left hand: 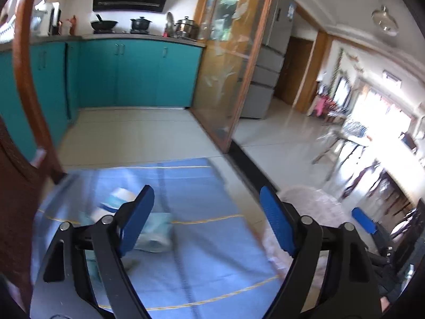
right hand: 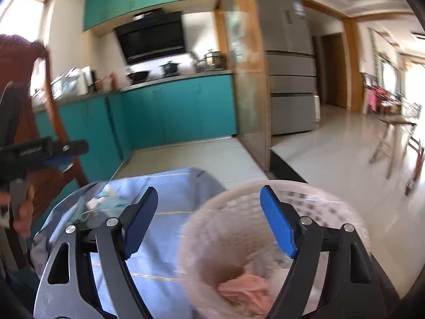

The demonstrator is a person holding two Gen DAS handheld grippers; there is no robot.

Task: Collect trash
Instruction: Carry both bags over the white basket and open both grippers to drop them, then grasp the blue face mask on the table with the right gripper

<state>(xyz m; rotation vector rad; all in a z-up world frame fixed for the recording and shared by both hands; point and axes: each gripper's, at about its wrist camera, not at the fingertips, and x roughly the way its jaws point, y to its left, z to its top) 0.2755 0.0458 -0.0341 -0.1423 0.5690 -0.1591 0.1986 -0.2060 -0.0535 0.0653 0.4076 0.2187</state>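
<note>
My left gripper [left hand: 207, 210] is open and empty above the table with a blue cloth [left hand: 207, 252]. Pale teal and white trash [left hand: 156, 235], a crumpled wrapper and a small carton, lies on the cloth behind my left finger. My right gripper [right hand: 208, 212] is open and empty over the rim of a pale pink mesh waste basket [right hand: 212, 228], which holds pink crumpled paper [right hand: 247, 289]. The basket also shows in the left wrist view [left hand: 313, 207] at the cloth's right edge. More trash [right hand: 103, 199] lies on the cloth at the left in the right wrist view.
A brown wooden chair [left hand: 26, 138] stands at the table's left. Teal kitchen cabinets [left hand: 132, 74] and a glass partition [left hand: 228, 79] are beyond. A grey fridge [right hand: 289, 61] and dining chairs [right hand: 393, 143] stand to the right on the tiled floor.
</note>
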